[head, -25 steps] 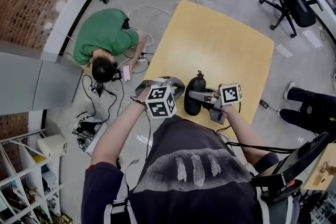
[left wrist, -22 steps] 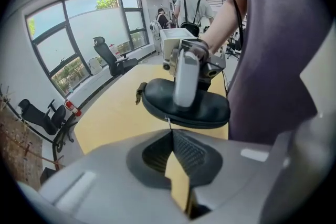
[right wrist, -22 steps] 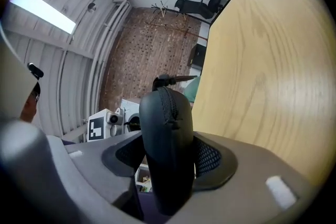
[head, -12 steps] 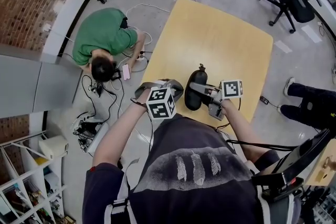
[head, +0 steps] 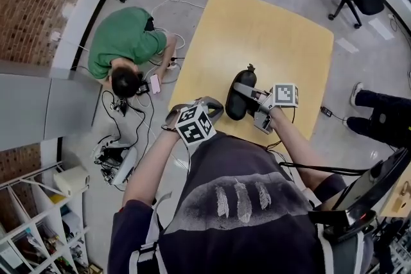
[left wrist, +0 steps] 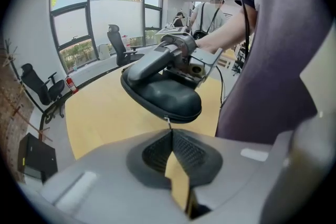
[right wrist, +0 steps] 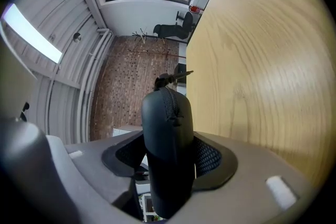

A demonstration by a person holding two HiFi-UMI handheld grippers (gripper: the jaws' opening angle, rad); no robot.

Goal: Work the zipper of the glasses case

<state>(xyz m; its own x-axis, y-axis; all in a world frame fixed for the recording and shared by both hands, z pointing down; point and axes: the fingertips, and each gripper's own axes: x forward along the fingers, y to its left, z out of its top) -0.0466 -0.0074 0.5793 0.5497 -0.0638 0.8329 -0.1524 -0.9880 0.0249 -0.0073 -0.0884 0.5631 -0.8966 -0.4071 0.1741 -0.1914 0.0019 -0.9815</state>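
Comparing with 1 second ago, I see both grippers have carried the glasses case (head: pixel 235 103) slightly further over the table (head: pixel 270 29), rolling a little. My right gripper (right wrist: pixel 168 165) clamps the case's body in mid-air. My left gripper (left wrist: pixel 169 136), jaws together, pinches the zipper pull (left wrist: pixel 167 121). The zipper looks shut, so I judge the pull is only beginning.
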